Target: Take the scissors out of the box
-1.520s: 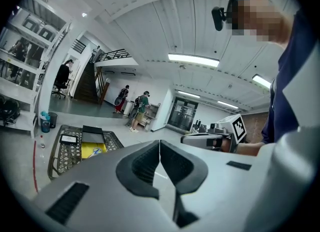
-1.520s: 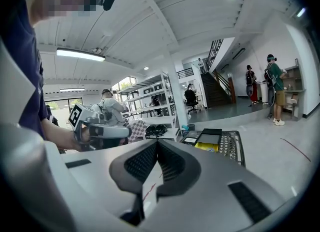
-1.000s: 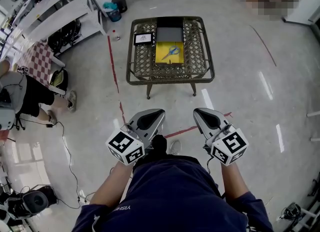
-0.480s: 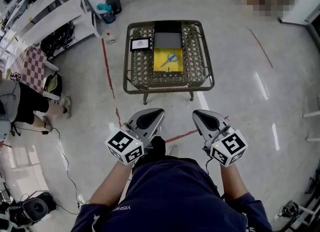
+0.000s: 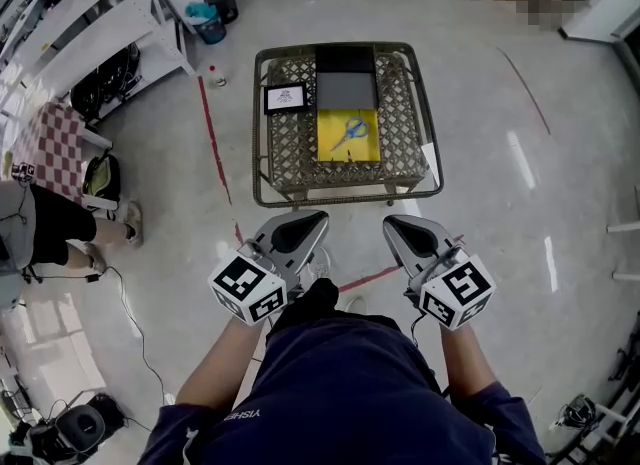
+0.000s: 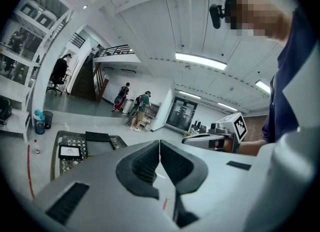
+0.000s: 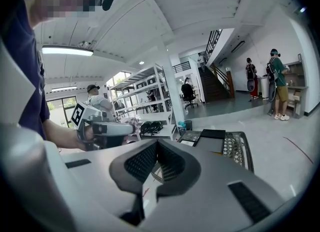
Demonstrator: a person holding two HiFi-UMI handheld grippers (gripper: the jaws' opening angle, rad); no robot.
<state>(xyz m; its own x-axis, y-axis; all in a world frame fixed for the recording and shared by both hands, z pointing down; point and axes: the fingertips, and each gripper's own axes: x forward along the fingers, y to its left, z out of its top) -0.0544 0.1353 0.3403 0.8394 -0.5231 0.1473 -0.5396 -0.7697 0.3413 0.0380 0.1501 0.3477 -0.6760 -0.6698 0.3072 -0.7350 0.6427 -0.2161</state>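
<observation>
Compared with the earlier frames, the wicker-topped surface (image 5: 275,143) now lies nearer to both grippers in the head view, its near edge only a short stretch of floor (image 5: 520,253) ahead of them. The grippers themselves keep the same carried pose at waist height.

Left gripper (image 5: 300,228): jaws pressed together with nothing between them, as its own view shows.

Right gripper (image 5: 405,228): likewise closed on nothing, the ribbed pads meeting along a single seam.

Task object: the blue-handled scissors (image 5: 351,132) lie flat and slightly diagonal inside the yellow-lined open box (image 5: 330,148), which sits on the surface ahead of the grippers, roughly on the line between the two. A dark grey rectangular lid (image 5: 345,75) lies just beyond the box, on the side away from the grippers, and a small white framed card (image 5: 285,98) stands to the left of it, ahead of the left gripper. A red tape line (image 5: 212,143) runs along the floor left of the surface.

Progress: judged from this layout, only the approach is under way. The box is already open and the scissors are exposed, so no lid needs lifting. Neither gripper is touching the box or the scissors, and both are well apart from them. Still to do:
- close the remaining gap;
- spread one gripper;
- lower it into the box;
- pinch the scissors;
- lift them clear of the box walls.
</observation>
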